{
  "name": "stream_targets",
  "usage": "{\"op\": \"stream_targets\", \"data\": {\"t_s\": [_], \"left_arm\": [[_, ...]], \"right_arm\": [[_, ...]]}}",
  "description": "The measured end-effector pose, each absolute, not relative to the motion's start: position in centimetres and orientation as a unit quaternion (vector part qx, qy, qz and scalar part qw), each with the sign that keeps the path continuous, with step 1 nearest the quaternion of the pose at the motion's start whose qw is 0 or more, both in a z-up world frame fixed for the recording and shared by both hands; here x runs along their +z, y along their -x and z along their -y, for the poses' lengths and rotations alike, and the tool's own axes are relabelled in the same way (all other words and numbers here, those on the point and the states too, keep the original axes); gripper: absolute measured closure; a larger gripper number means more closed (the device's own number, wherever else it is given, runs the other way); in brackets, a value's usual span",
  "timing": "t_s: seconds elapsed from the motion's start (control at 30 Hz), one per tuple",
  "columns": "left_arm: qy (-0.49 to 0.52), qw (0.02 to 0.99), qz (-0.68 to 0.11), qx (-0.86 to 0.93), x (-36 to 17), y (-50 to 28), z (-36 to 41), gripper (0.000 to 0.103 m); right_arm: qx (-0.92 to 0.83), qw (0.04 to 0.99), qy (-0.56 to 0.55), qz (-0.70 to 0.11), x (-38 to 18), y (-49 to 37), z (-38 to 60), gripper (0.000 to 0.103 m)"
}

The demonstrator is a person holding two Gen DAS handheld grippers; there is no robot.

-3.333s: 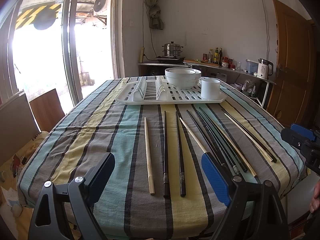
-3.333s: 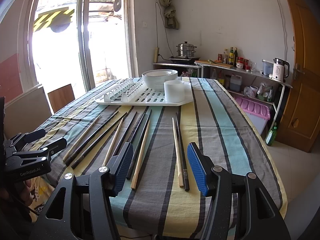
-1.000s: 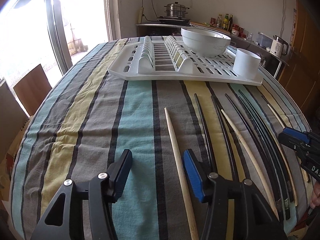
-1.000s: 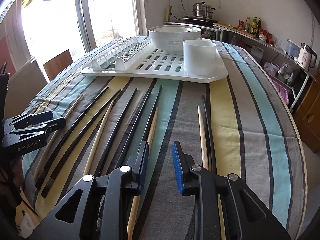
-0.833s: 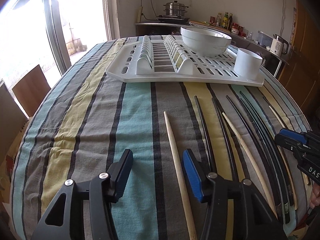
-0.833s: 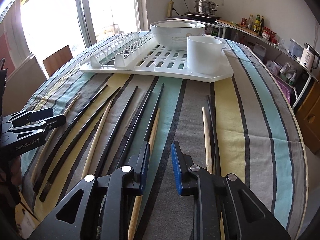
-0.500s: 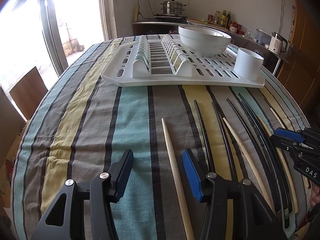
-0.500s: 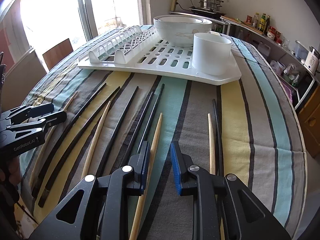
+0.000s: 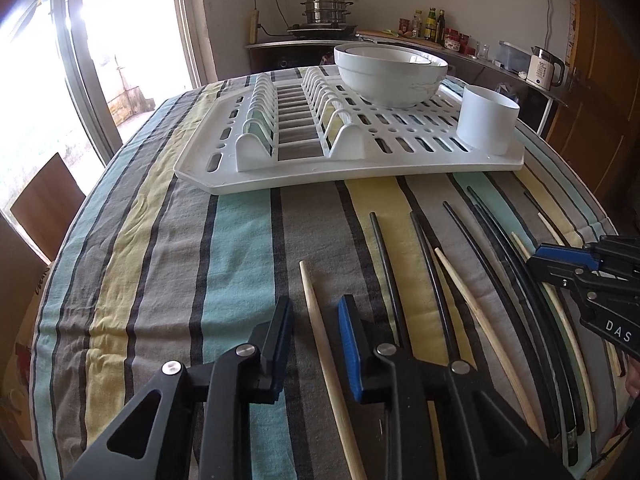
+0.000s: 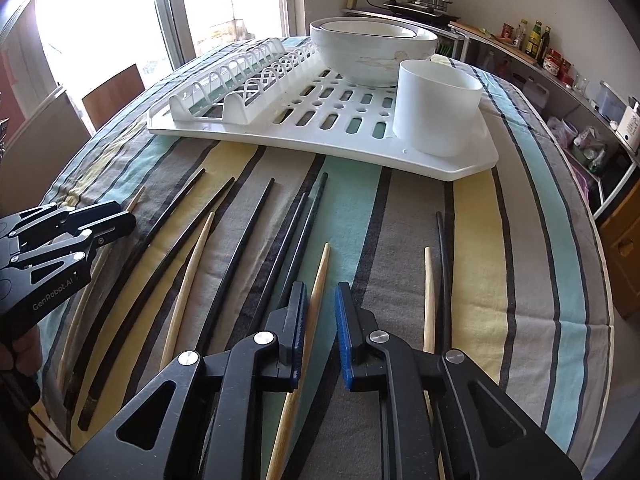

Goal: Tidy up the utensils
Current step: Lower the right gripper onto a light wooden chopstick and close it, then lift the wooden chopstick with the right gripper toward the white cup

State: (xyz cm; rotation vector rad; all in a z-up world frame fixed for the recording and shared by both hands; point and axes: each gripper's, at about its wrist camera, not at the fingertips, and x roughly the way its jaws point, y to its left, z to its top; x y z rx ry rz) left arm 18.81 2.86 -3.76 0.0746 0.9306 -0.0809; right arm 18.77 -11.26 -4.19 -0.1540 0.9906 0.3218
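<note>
On the striped-cloth worktop both your grippers angle steeply down over the near ends of a fanned row of chopsticks. Your left gripper straddles the leftmost pale wooden chopstick; its jaws have just been closing, the stick lies between the blue pads with a gap on each side, no pad pressing on it. In the right wrist view that gripper shows at the left edge, low over the leftmost sticks.

Your right gripper straddles another pale wooden chopstick, jaws just been closing too, narrow gap, stick between the pads, close to the left pad; contact can't be told.

Long black chopsticks lie between the two held-over sticks, mixed with one more pale stick. A wooden and black pair lies right of your right gripper.

Beyond the sticks sits a white slotted plastic drying rack, carrying stacked white ceramic bowls and a white cylindrical utensil cup at its right near corner.
</note>
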Motion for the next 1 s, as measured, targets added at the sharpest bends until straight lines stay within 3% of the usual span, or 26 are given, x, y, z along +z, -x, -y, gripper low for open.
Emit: {"op": "stream_targets", "data": {"t_s": [0.13, 0.17, 0.23, 0.57, 1.0], "left_arm": [[-0.043, 0.89, -0.453, -0.045, -3.7, -19.5, -2.6, 0.083], [-0.045, 0.889, -0.453, -0.047, -3.7, -19.5, -2.4, 0.088], [-0.05, 0.888, -0.455, -0.049, -3.7, -19.6, -2.0, 0.096], [-0.024, 0.893, -0.443, -0.072, -2.3, -18.7, -2.4, 0.098], [-0.004, 0.929, -0.358, -0.097, 5.9, -14.6, -3.7, 0.098]], "right_arm": [[0.163, 0.86, 0.072, -0.478, -4.2, -19.3, 11.3, 0.09], [0.165, 0.859, 0.069, -0.479, -4.2, -19.4, 11.4, 0.096], [0.169, 0.858, 0.064, -0.48, -4.2, -19.5, 11.6, 0.097], [0.183, 0.877, 0.027, -0.443, -1.7, -18.3, 13.3, 0.098], [0.195, 0.916, -0.002, -0.351, 4.8, -15.4, 14.8, 0.098]]}}
